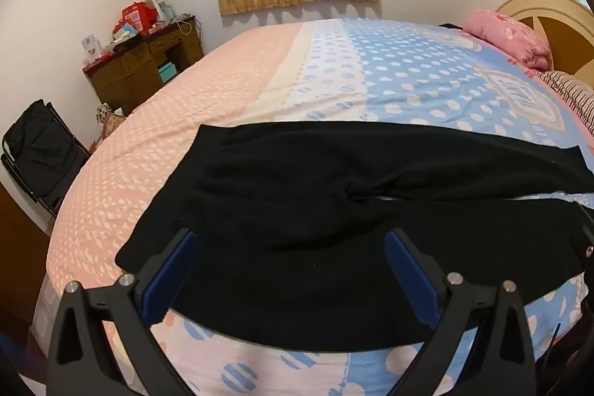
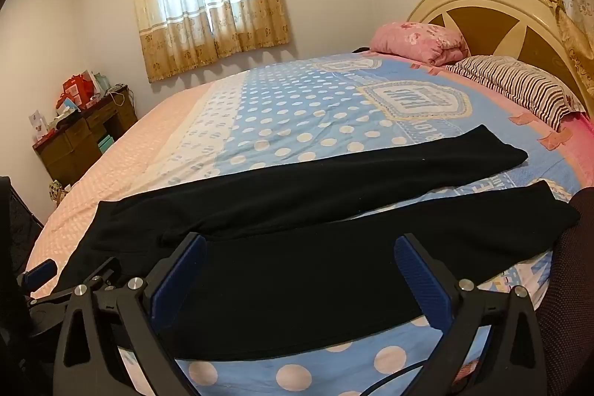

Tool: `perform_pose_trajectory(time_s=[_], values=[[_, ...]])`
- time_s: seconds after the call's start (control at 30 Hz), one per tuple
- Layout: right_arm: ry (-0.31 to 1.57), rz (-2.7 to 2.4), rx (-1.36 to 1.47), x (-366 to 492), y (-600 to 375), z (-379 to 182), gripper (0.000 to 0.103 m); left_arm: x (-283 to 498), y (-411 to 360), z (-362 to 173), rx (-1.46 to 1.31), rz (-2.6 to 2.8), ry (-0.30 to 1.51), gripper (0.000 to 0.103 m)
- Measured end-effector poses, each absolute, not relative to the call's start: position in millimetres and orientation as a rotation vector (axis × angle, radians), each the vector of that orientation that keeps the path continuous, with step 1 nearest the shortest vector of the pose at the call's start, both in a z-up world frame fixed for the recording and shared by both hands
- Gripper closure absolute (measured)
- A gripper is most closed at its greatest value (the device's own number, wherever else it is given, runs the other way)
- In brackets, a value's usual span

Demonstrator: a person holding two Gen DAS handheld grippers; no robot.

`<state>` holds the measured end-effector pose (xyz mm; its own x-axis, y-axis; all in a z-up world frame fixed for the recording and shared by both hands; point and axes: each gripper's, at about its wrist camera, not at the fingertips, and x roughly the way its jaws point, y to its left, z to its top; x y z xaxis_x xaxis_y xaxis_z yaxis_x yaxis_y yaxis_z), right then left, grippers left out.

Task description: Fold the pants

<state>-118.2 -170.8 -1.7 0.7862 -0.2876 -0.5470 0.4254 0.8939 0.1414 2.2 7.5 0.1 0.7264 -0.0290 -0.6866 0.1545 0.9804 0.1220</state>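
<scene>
Black pants (image 1: 334, 210) lie flat just ahead of both wide-open, empty grippers, long axis crosswise, waistband nearer left gripper (image 1: 293, 270), legs nearer right gripper (image 2: 300, 273).

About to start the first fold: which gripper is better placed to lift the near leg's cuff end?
Right. The right gripper hangs open over the black fabric pants, nearer the cuff; the left gripper, also open, faces the waistband end.

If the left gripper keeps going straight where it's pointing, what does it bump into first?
Most likely the black pants. The left gripper, jaws wide open, tilts down over their near edge on the bed, with nothing else in between, though depth is hard to judge.
</scene>
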Motion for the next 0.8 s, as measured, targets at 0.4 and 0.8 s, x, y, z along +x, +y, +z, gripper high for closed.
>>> perform_pose_trajectory(time_s=[0.4, 0.8], values=[[0.556, -0.39, 0.26, -116.4, -166.9, -3.7, 0.001, 0.3, 9.9, -0.3, 0.173, -0.106, 0.75, 0.001], [0.553, -0.39, 0.26, -117.3, -167.2, -4.0, 0.001, -0.4, 8.2, -0.3, 0.173, -0.107, 0.753, 0.001]])
